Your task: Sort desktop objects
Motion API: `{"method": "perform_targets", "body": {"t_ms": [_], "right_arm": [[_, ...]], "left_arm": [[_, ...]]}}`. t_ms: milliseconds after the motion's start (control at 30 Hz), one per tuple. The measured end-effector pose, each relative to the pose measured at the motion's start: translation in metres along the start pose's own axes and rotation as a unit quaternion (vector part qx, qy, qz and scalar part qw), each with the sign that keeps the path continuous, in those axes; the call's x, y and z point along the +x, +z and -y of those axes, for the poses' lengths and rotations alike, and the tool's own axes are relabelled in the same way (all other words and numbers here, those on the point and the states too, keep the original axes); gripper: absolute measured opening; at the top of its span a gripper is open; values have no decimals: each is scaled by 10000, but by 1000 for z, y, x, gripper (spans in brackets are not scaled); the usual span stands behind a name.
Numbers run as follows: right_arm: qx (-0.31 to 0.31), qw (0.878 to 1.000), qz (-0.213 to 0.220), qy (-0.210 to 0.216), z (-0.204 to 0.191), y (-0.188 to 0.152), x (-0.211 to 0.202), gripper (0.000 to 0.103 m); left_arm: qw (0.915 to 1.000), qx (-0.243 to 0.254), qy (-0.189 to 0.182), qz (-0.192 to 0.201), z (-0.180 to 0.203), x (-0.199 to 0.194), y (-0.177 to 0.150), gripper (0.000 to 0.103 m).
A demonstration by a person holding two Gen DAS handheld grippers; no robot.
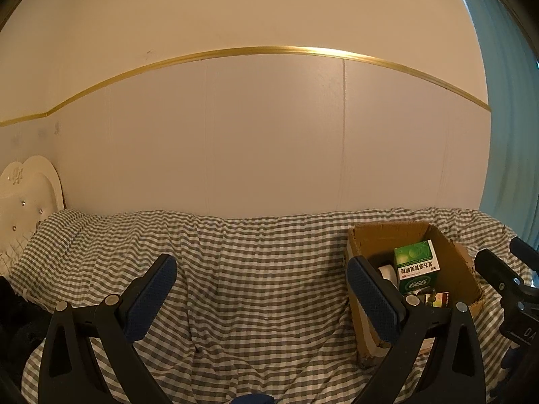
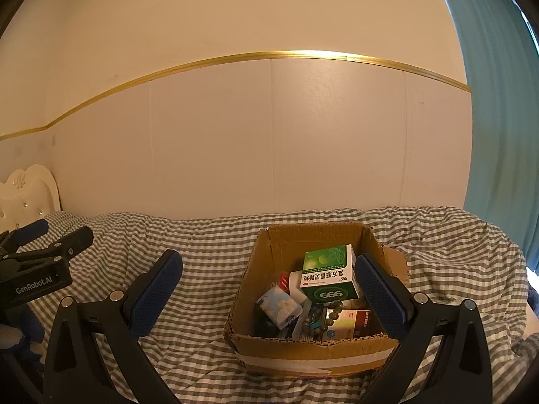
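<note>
An open cardboard box [image 2: 269,343] stands on the checked bedsheet and also shows in the left wrist view [image 1: 387,239]. Inside it are a green and white 999 medicine box [image 2: 328,276] [image 1: 416,264], a small blue and white packet [image 2: 279,304], a string of dark beads [image 2: 320,316], a red and white carton [image 2: 350,325] and other small items. My right gripper [image 2: 267,282] is open and empty, just in front of the box. My left gripper [image 1: 261,286] is open and empty over bare sheet, left of the box.
The grey and white checked sheet [image 1: 252,262] covers the bed up to a beige wall. A white padded headboard [image 1: 23,195] stands at the left. A blue curtain [image 2: 498,101] hangs at the right. A dark bundle [image 1: 13,320] lies at the left edge.
</note>
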State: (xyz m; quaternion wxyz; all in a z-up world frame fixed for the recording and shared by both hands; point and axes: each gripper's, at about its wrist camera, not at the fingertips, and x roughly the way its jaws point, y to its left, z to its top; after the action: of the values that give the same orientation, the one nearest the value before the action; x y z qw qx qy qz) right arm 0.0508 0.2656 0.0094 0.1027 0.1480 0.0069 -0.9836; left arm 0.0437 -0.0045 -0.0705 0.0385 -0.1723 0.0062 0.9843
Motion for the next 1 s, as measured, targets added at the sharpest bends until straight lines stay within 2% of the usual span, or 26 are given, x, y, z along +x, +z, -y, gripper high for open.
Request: {"method": "perform_targets", "body": {"t_ms": [400,1000], "right_arm": [[94,9999,-31,-34,9,-3,4,103],[126,9999,-21,-26,13,-4,5,103]], "left_arm": [[9998,139,-27,-101,11,3,-3,103],[9999,-41,-8,-154,2,7,-4,103]]}}
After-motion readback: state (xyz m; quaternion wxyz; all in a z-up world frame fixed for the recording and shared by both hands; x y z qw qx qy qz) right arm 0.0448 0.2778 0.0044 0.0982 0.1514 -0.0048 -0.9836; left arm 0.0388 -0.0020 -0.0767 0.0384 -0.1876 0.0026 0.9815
